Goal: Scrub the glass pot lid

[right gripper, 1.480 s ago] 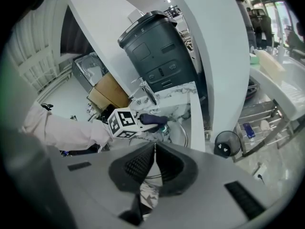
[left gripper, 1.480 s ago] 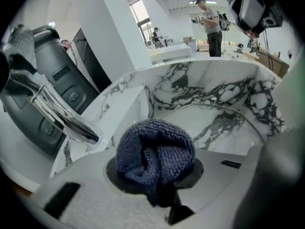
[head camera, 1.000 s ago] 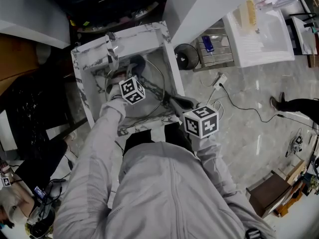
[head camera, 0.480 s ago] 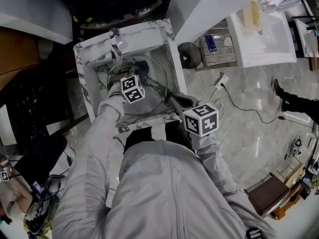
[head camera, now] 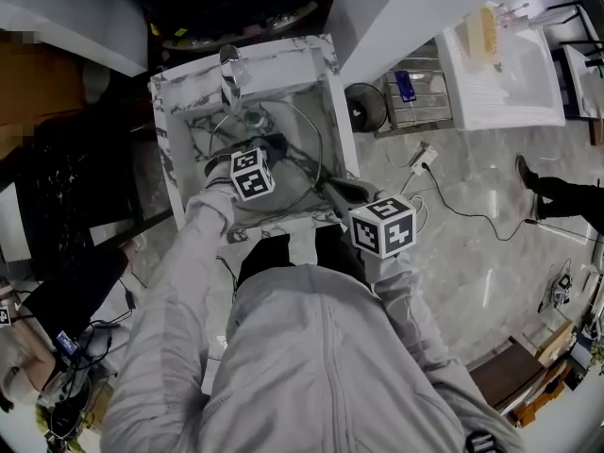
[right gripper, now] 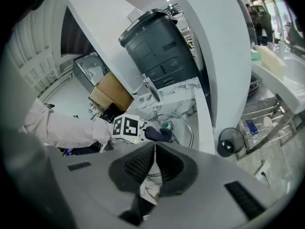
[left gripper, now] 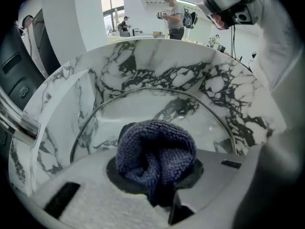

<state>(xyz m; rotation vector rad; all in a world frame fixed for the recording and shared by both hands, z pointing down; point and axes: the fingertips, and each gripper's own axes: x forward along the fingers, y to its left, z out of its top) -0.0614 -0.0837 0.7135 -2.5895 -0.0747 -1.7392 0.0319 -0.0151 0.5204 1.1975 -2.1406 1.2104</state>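
The glass pot lid (head camera: 294, 173), clear with a metal rim, leans inside the white marble sink (head camera: 283, 64). My left gripper (head camera: 267, 151) is shut on a bunched dark blue cloth (head camera: 274, 142) that presses on the lid's glass. In the left gripper view the cloth (left gripper: 155, 147) fills the jaws of the left gripper (left gripper: 157, 175), with the lid (left gripper: 157, 106) right behind it. My right gripper (head camera: 327, 186) sits at the sink's near right corner, shut on the lid's rim. In the right gripper view the pads of the right gripper (right gripper: 155, 149) meet, and the lid (right gripper: 185, 128) curves away beyond them.
A chrome faucet (head camera: 229, 69) stands at the sink's far edge, above a teal drain (head camera: 253, 116). A white pillar (head camera: 396, 8) rises right of the sink. A round black bin (head camera: 363, 107), a wire rack (head camera: 415, 88) and cables (head camera: 453, 201) lie on the floor to the right.
My left gripper has slid the cloth a little toward me across the lid, and the drain now shows. The right gripper has held its place on the rim.
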